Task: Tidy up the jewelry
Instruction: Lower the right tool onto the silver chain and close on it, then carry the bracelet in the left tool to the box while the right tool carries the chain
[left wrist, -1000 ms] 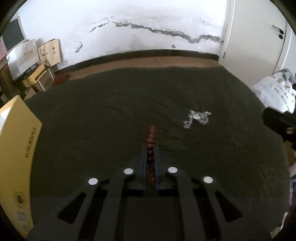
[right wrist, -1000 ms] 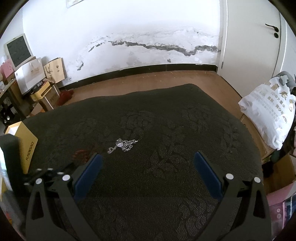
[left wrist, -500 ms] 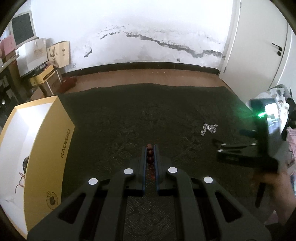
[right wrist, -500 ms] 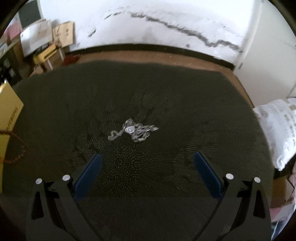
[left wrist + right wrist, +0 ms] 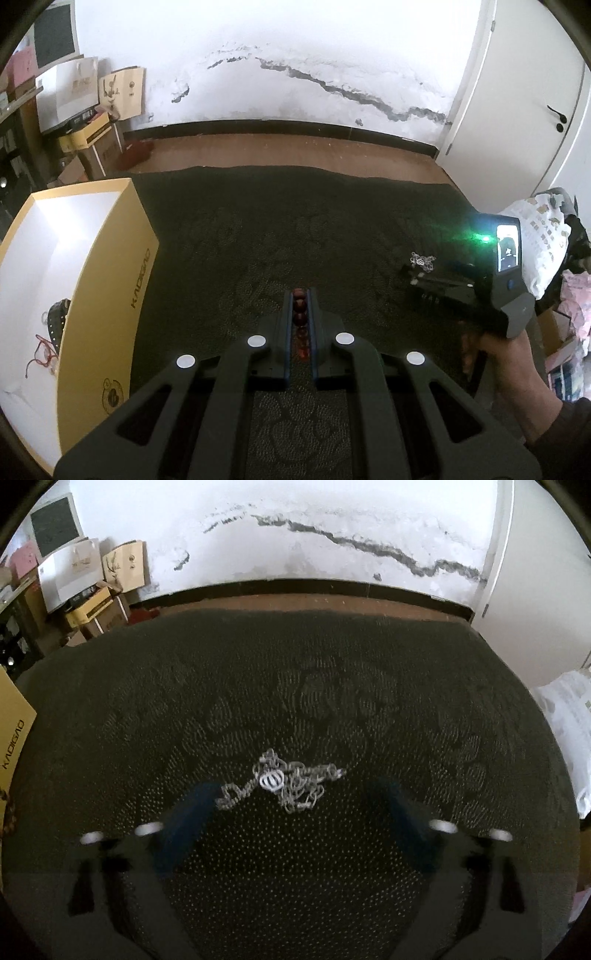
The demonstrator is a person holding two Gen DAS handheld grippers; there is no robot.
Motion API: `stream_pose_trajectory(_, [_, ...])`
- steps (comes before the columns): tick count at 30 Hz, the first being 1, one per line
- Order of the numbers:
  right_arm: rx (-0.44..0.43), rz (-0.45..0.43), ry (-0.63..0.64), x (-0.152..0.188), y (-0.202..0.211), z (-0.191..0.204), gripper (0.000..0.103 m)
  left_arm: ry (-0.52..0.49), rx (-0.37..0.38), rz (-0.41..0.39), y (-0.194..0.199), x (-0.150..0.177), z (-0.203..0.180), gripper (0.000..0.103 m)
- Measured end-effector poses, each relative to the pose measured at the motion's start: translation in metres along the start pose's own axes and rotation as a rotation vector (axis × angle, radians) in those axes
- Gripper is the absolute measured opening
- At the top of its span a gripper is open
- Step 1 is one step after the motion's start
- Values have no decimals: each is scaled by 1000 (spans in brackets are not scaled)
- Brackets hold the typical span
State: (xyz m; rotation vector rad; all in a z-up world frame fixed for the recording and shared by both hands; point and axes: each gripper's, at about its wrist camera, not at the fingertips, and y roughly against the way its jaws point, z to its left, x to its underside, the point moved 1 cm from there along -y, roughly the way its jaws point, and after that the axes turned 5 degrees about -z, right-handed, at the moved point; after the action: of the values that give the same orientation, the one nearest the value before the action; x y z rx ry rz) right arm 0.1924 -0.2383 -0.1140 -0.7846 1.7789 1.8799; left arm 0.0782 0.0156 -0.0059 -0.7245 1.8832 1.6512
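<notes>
Left wrist: left tool (image 5: pixel 300 295) pinches dark-red bead strand (image 5: pixel 299 310); right tool (image 5: pixel 295 797) gapes over tangled silver chain (image 5: pixel 284 784).

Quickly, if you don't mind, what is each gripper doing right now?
Left gripper: closed on the red bead bracelet.
Right gripper: open, holding nothing, fingers either side of the silver chain.

Left gripper (image 5: pixel 300 295) at lower centre, clamped on red-brown bead string (image 5: pixel 299 312). Yellow box (image 5: pixel 110 280) at left edge, open. Silver chain (image 5: pixel 422 261) at right, just beyond right gripper (image 5: pixel 424 282) on dark cloth (image 5: pixel 277 229).
</notes>
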Motion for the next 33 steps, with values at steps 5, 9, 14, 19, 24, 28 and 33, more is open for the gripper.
stream_pose_trajectory(5, [-8, -1, -2, -7, 2, -1, 18, 7, -4, -11, 5, -1, 3, 7])
stream_pose_trajectory(9, [13, 14, 26, -10, 1, 10, 11, 11, -15, -14, 6, 0, 6, 7])
stream_pose_trajectory(14, [-22, 29, -42, -15, 7, 6, 10, 22, -36, -20, 9, -2, 15, 7])
stream_pose_trajectory(19, [-55, -36, -30, -31, 44, 27, 10, 37, -65, -43, 16, -10, 25, 7])
stream_pose_trajectory(24, [-90, -102, -21, -54, 95, 51, 10, 47, -84, -59, 26, -16, 35, 7])
stream_pose_trajectory(28, [-127, -164, -2, -71, 141, 73, 10, 73, -96, -85, 41, -25, 49, 7])
stream_pose_trajectory(33, [-194, -239, 38, -86, 195, 113, 10, 124, -121, -129, 68, -37, 75, 7])
